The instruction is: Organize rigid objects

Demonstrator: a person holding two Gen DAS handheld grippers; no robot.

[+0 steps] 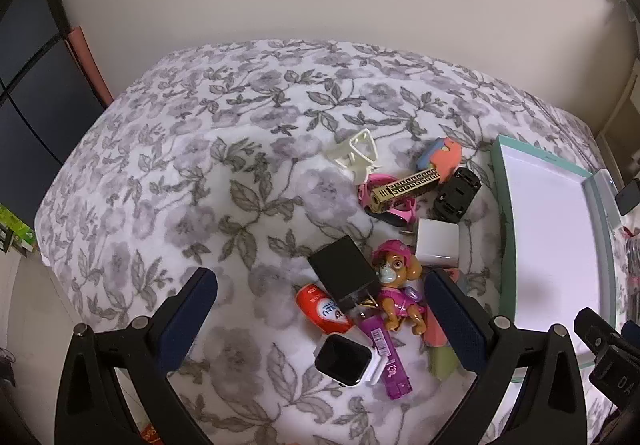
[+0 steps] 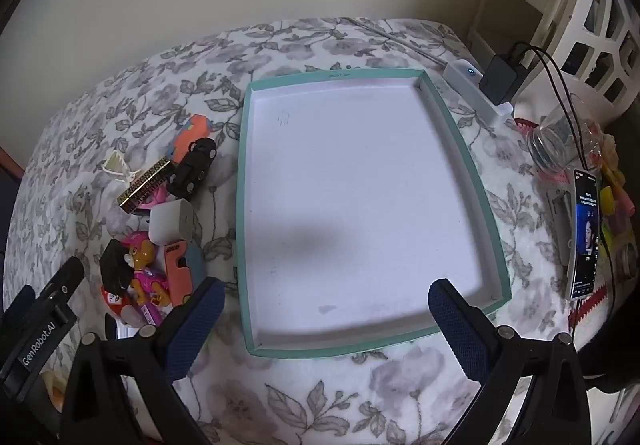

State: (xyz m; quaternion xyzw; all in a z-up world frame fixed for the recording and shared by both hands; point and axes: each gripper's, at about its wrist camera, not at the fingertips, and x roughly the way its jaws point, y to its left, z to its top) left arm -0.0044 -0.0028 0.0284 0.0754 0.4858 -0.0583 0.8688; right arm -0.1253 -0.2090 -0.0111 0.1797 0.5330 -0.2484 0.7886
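In your left wrist view, your left gripper (image 1: pixel 320 309) is spread wide with nothing between the pads; it hangs over the near end of a pile of small things on the floral blanket (image 1: pixel 180 165); between the fingers lie a black box (image 1: pixel 343 271), a red can (image 1: pixel 320 308), a smartwatch (image 1: pixel 343 361), a purple strip (image 1: pixel 386 353) and a pup figure (image 1: pixel 398 285), the box leaning across the can and touching the figure; farther off sit a white charger (image 1: pixel 437 242), a black toy car (image 1: pixel 458 195), a gold bar (image 1: pixel 408 191) lying across a pink band (image 1: pixel 406 211), a cream clip (image 1: pixel 356 157) and an orange toy (image 1: pixel 442 153); the tray (image 1: pixel 498 173) lies to the right of the pile, just beside it, and your right gripper's body shows at the lower right edge; in your right wrist view, your right gripper (image 2: pixel 326 309) is likewise at full spread and holds nothing; it hovers over the near edge of the tray (image 2: pixel 243 181), whose white floor is bare; the pile is to the left of the tray, the car (image 2: pixel 193 167) and charger (image 2: pixel 172 223) nearest its left wall, the figure (image 2: pixel 142 265) nearer you; to the right of the tray, apart from it, lie a white power strip (image 2: pixel 476 93) with a black adapter (image 2: pixel 502 79), a glass jar (image 2: pixel 560 141) on its side and a phone (image 2: pixel 585 233) with its screen lit.
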